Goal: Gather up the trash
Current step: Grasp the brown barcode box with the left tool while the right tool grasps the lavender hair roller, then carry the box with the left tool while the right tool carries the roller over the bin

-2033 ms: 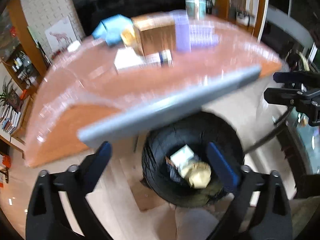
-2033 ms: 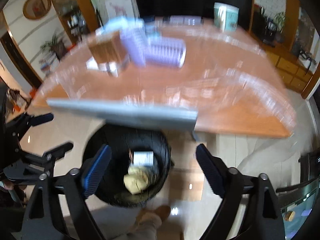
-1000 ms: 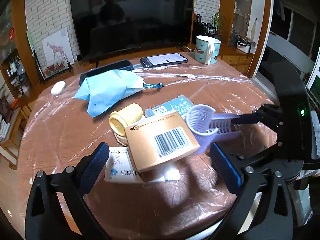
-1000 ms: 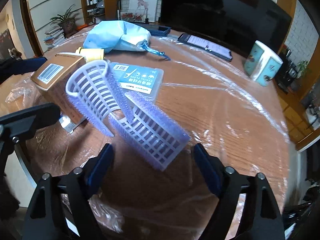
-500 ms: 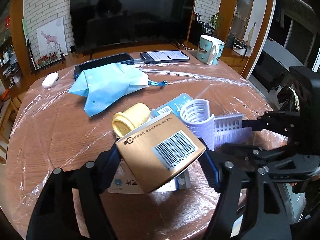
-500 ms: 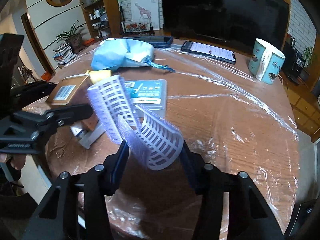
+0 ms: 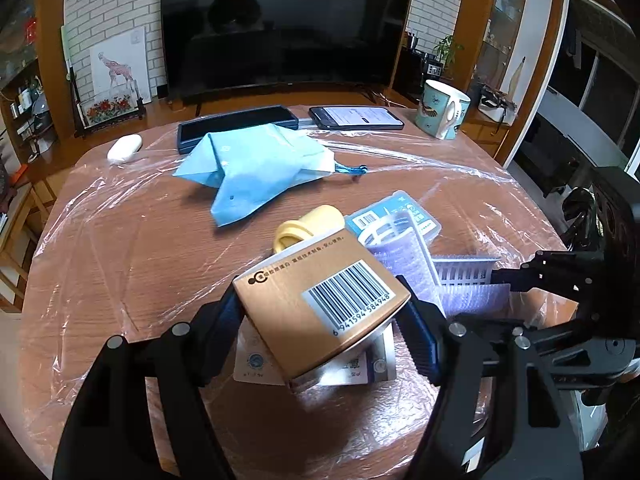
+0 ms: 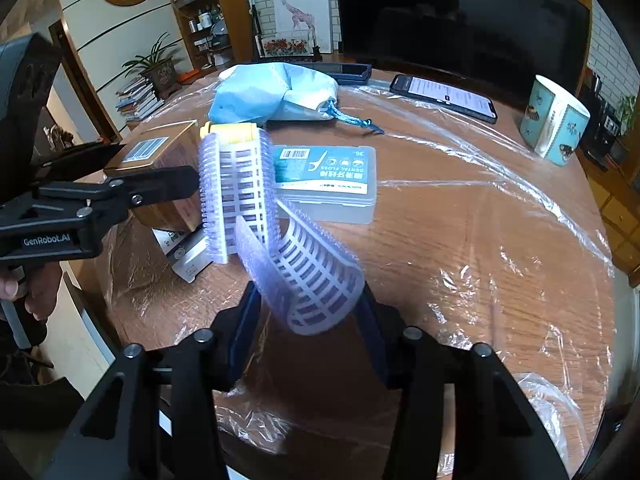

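On the wrapped table point(image 7: 140, 248), left hand-held gripper point(image 7: 320, 320) clamping barcode box point(image 7: 320, 304), right hand-held gripper point(image 8: 306, 320) clamping purple roller point(image 8: 308, 280), hand point(image 8: 36, 292) only in right view

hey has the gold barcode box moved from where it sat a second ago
Yes. The gold box now sits clamped in the left gripper, raised and covering more of the yellow roll.

Wooden desk point(image 7: 160, 248) under glossy crinkled plastic film point(image 7: 460, 176); matt cardboard box point(image 7: 316, 304); bristly plastic hair rollers point(image 8: 308, 280); ceramic mug point(image 7: 442, 110).

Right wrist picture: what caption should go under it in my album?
Right gripper squeezes a purple hair roller above the plastic-wrapped table, beside a dental floss box.
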